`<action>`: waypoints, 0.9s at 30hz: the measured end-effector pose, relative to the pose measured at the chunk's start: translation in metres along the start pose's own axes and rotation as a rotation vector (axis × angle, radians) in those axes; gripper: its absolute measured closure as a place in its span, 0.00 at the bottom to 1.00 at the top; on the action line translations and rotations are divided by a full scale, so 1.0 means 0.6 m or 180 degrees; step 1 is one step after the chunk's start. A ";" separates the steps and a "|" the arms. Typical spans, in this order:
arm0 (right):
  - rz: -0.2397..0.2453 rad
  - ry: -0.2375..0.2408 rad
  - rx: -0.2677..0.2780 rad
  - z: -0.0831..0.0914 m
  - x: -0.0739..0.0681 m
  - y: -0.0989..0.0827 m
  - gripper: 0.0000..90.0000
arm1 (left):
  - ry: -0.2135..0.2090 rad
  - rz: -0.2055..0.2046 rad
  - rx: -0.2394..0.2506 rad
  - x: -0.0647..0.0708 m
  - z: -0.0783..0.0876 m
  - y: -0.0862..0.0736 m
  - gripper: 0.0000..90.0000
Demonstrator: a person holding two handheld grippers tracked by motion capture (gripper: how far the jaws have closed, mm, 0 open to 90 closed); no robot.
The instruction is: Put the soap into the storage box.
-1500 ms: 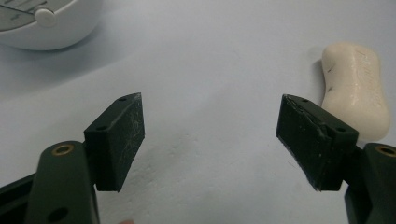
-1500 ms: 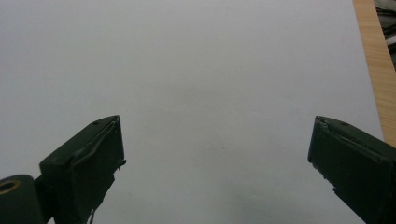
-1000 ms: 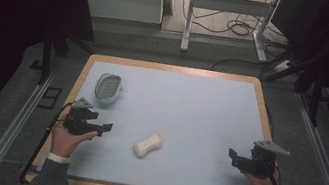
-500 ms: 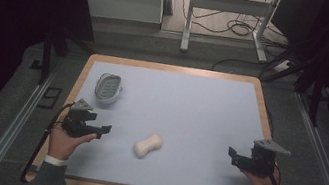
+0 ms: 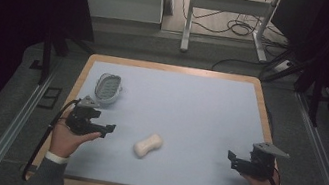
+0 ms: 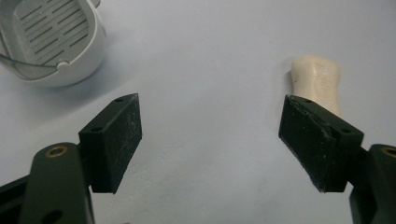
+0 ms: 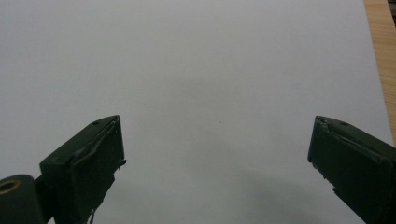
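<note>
- Your left gripper (image 5: 105, 127) sits at the lower left of the high view, held low over the counter (image 5: 200, 108), jaws pointing toward the frame's centre.
- Left jaws: spread wide, nothing between them. In the left gripper view the gap (image 6: 210, 140) shows bare pale-blue counter surface.
- The soap bar (image 5: 148, 145), cream-coloured and pinched at the waist, lies flat just below the centre of the high view, near your left gripper's jaw tips and apart from them.
- In the left gripper view the soap bar (image 6: 317, 86) is at the upper right, its near end partly hidden behind the right-hand jaw; you cannot tell from that view whether jaw and soap touch.
- The white slotted soap dish (image 5: 108, 87) rests on the counter in the left-centre of the high view, above your left gripper and well apart from the soap bar. In the left gripper view it fills the upper left corner (image 6: 51, 42).
- Your right gripper (image 5: 231, 158) is at the lower right of the high view, jaws pointing toward the centre, well apart from the soap bar.
- Right jaws: wide open, holding nothing; the right gripper view shows plain counter between them (image 7: 215, 154) and a wooden counter edge (image 7: 380, 56) at the far right.
</note>
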State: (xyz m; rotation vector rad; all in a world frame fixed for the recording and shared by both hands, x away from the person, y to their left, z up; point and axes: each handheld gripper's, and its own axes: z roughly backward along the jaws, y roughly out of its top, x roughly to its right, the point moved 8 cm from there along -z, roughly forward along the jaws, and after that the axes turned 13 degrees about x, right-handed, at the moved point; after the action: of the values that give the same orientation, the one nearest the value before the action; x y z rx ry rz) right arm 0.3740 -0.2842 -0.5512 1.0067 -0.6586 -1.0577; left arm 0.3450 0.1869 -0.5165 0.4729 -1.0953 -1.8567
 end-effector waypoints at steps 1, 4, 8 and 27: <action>0.0000 0.0000 0.0000 0.000 0.000 0.000 0.04 | -0.0005 -0.0018 -0.0012 0.002 0.002 0.003 0.24; -0.0008 -0.0013 0.0009 0.003 0.000 0.000 0.04 | -0.0007 -0.0020 -0.0030 0.008 0.008 0.010 0.24; 0.0011 -0.0021 0.0012 0.006 0.000 -0.001 0.04 | -0.0069 -0.0054 -0.0064 0.018 0.015 0.015 0.24; 0.0031 -0.0043 0.0002 0.010 0.003 -0.003 0.05 | -0.0262 -0.0414 -0.0268 0.086 -0.017 0.032 0.22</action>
State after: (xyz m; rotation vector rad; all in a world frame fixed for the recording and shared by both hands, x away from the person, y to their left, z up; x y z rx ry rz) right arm 0.3689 -0.2884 -0.5504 0.9969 -0.6742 -1.0565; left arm 0.3350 0.1347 -0.4999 0.4310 -1.0572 -2.0433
